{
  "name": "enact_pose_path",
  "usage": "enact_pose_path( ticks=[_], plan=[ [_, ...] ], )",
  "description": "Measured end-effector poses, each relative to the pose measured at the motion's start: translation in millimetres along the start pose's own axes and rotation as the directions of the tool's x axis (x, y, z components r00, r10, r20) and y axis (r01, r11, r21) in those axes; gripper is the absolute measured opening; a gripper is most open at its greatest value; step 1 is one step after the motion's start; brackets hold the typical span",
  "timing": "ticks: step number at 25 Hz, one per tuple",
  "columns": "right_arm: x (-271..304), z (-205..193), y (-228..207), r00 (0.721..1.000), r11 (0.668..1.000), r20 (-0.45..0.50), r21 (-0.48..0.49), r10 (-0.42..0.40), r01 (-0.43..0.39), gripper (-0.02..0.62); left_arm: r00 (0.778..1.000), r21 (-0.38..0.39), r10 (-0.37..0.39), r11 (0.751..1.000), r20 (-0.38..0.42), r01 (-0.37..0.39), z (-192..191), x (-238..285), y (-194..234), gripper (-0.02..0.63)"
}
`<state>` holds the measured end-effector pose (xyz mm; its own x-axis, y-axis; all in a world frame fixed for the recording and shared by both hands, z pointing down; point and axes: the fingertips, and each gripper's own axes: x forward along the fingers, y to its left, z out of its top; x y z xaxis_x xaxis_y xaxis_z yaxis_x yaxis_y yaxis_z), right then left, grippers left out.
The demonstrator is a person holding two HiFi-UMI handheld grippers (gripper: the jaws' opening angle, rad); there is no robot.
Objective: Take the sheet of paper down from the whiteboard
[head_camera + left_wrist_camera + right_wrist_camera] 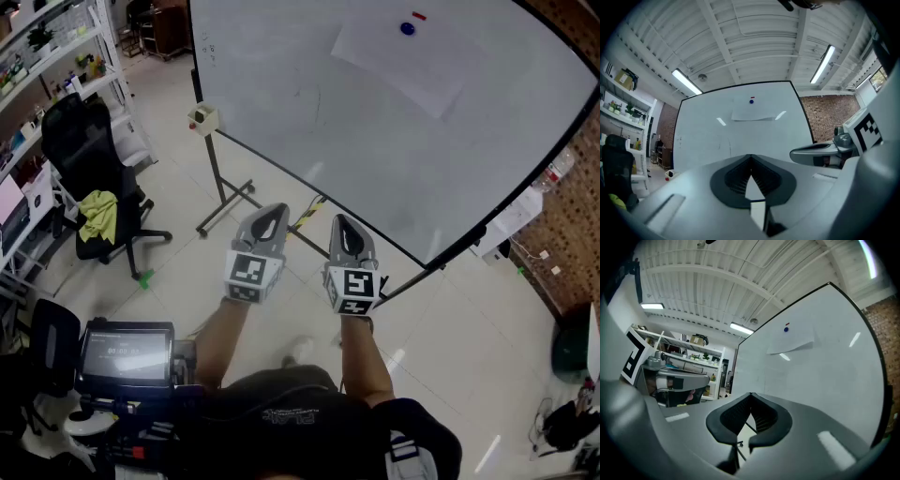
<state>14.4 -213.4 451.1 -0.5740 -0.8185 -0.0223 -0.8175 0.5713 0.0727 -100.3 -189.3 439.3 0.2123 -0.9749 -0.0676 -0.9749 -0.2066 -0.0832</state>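
Note:
A white sheet of paper (401, 58) hangs high on the whiteboard (309, 122), pinned by a blue magnet (407, 28) with a small red magnet (419, 16) beside it. The sheet of paper (751, 113) and blue magnet (751, 101) also show in the left gripper view, and the sheet of paper (792, 342) in the right gripper view. My left gripper (274, 216) and right gripper (339, 225) are held side by side, well short of the board and below the paper. Both are shut with nothing between the jaws.
The whiteboard stands on a black frame (223, 192) with a small white box (202, 117) on its left post. A black office chair (89, 164) with a yellow cloth (97, 212) stands left, by shelves (37, 56). A brick wall (572, 206) is on the right.

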Motion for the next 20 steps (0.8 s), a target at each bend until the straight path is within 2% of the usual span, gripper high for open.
enact_pose_path(
  ticks=[9,12,16,20],
  plan=[
    [63.4,24.1,-63.0,0.998,1.0,0.057,-0.015,0.005,-0.004,0.014,0.998,0.003,-0.057,0.998,0.038,0.057,24.8,108.1,-13.2,0.002],
    [71.2,34.5,-90.0,0.995,1.0,0.093,0.015,-0.021,0.02,0.014,0.995,0.037,-0.068,0.997,0.074,0.066,39.8,136.7,-16.1,0.002],
    [75.2,54.5,-125.4,0.988,0.996,0.139,0.075,-0.066,0.056,0.015,0.982,0.095,-0.109,0.991,0.156,0.095,81.0,172.9,-16.3,0.002],
    [79.4,70.8,-148.4,0.985,0.994,0.146,0.072,-0.093,0.083,0.015,0.959,0.123,-0.143,0.986,0.244,0.115,133.2,204.1,-17.6,0.002]
  ],
)
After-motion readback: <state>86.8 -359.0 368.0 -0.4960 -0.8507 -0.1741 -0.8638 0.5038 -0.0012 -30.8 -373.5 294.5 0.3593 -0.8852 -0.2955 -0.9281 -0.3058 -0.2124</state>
